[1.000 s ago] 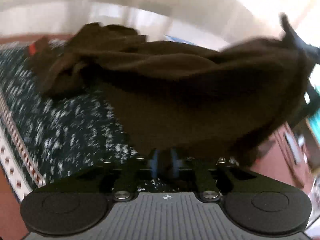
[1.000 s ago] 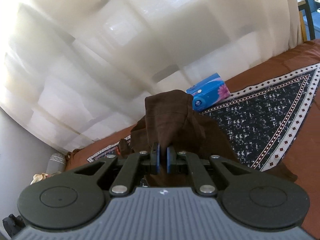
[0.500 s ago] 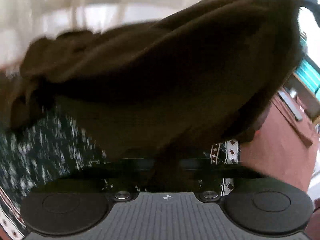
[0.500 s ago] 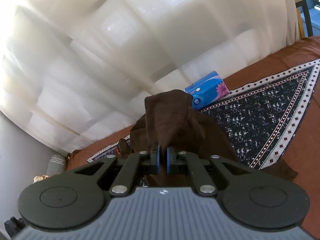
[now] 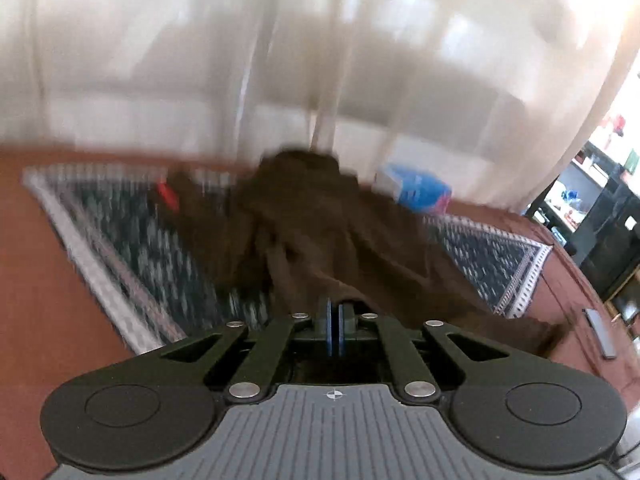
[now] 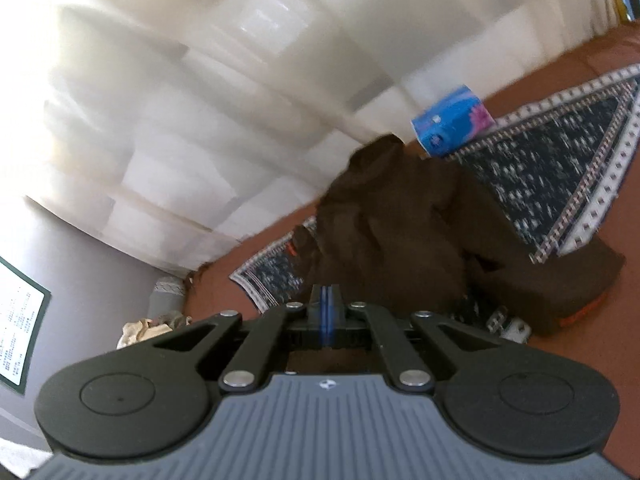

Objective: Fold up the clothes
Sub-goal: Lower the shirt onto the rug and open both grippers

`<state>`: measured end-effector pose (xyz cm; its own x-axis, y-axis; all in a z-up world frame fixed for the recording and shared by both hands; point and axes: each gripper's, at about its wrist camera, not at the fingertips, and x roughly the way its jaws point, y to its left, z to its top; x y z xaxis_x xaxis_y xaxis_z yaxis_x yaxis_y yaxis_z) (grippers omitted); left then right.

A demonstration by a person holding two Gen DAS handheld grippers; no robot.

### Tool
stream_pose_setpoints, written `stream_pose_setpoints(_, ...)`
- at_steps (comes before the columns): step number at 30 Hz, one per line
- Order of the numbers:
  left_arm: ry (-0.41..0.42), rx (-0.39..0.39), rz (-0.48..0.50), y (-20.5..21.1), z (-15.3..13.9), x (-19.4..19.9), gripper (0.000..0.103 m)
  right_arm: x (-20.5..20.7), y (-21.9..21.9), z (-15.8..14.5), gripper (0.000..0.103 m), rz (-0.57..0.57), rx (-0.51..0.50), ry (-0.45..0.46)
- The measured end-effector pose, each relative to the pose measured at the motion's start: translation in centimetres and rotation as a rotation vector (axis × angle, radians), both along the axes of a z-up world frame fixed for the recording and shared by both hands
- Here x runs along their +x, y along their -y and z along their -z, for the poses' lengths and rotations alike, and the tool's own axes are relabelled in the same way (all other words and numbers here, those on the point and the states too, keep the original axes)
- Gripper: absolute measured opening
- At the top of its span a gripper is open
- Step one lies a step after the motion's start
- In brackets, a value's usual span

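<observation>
The left gripper (image 5: 335, 322) has its blue pads pressed together, and a fold of the dark brown garment (image 5: 320, 240) runs straight down into them, so it appears pinched at the tips. The right gripper (image 6: 326, 306) is also fully closed; the same brown cloth (image 6: 400, 232) lies just past its tips, but whether any fabric is caught between the pads cannot be told from this view.

The garment is heaped in a crumpled mound on a dark patterned mat (image 5: 132, 240) with a pale diamond border, spread over a reddish-brown cover (image 5: 36, 280). The left wrist view shows a small red tag (image 5: 167, 196) at the garment's left side and a grey remote-like object (image 5: 600, 332) lying on the cover at the right. Only the right wrist view shows the garment's far corner hanging off the mat's edge with orange lettering (image 6: 580, 312).

A blue tissue pack (image 6: 452, 120) sits behind the mound, beside the sheer white curtain (image 6: 200, 100). The left view adds dark shelving (image 5: 612, 220) at the right; the right view adds a grey wall with a framed notice (image 6: 16, 328) at the left.
</observation>
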<state>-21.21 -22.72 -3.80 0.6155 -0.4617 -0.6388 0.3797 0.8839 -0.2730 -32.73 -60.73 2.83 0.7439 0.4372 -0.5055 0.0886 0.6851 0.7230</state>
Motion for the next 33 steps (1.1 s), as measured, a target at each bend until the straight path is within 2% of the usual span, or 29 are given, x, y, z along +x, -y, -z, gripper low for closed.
stream_pose_setpoints(1,-0.026,-0.012,-0.012,-0.2,0.6,-0.4,0.000,0.1,-0.1,-0.3,0.001,-0.005,-0.007,0.009)
stream_pose_setpoints(3,-0.038,0.036,0.005,-0.6,1.1,-1.9,0.000,-0.3,-0.4,-0.2,0.001,-0.020,-0.048,-0.011)
stream_pose_setpoints(5,-0.062,0.098,0.024,-0.8,1.9,-2.8,0.000,-0.7,-0.4,1.1,0.001,-0.024,-0.097,-0.080)
stream_pose_setpoints(6,-0.092,0.116,0.007,-1.4,2.6,-3.2,0.000,-0.7,-0.6,2.4,0.001,-0.041,-0.115,-0.126)
stream_pose_setpoints(9,-0.149,0.126,-0.074,-3.7,3.8,-3.8,0.022,-0.6,-1.6,6.9,0.005,-0.076,-0.198,-0.263)
stream_pose_setpoints(10,-0.158,0.140,-0.088,-4.2,4.0,-4.0,0.024,-0.5,-2.1,8.3,0.005,-0.091,-0.234,-0.301)
stream_pose_setpoints(12,-0.176,0.224,-0.036,-4.5,4.6,-5.2,0.024,-0.2,-3.2,10.6,0.008,-0.130,-0.317,-0.344)
stream_pose_setpoints(13,-0.184,0.232,-0.009,-4.1,4.8,-5.7,0.024,-0.1,-3.8,11.6,0.009,-0.153,-0.361,-0.358)
stream_pose_setpoints(16,-0.209,0.256,0.074,-2.8,5.5,-7.0,0.028,0.0,-5.8,12.8,0.021,-0.211,-0.478,-0.362)
stream_pose_setpoints(17,-0.205,0.251,0.103,-2.0,5.6,-7.2,0.034,-0.1,-6.4,13.1,0.033,-0.232,-0.505,-0.361)
stream_pose_setpoints(18,-0.191,0.247,0.128,-0.9,5.7,-7.5,0.037,-0.1,-7.0,13.5,0.037,-0.253,-0.532,-0.360)
stream_pose_setpoints(22,-0.121,0.291,0.154,2.1,7.5,-7.9,0.048,0.1,-9.2,14.1,0.039,-0.344,-0.629,-0.324)
stream_pose_setpoints(25,-0.127,0.309,0.151,3.4,8.5,-7.7,0.051,0.2,-10.2,14.2,0.043,-0.391,-0.681,-0.300)
stream_pose_setpoints(28,-0.098,0.343,0.084,3.6,8.5,-7.4,0.052,0.1,-10.2,14.8,0.044,-0.400,-0.709,-0.326)
stream_pose_setpoints(31,-0.071,0.312,-0.043,2.4,8.1,-6.9,0.057,-0.6,-9.7,14.8,0.047,-0.380,-0.740,-0.342)
stream_pose_setpoints(33,-0.052,0.333,-0.073,2.4,8.4,-6.2,0.057,-1.2,-9.4,14.9,0.055,-0.358,-0.755,-0.351)
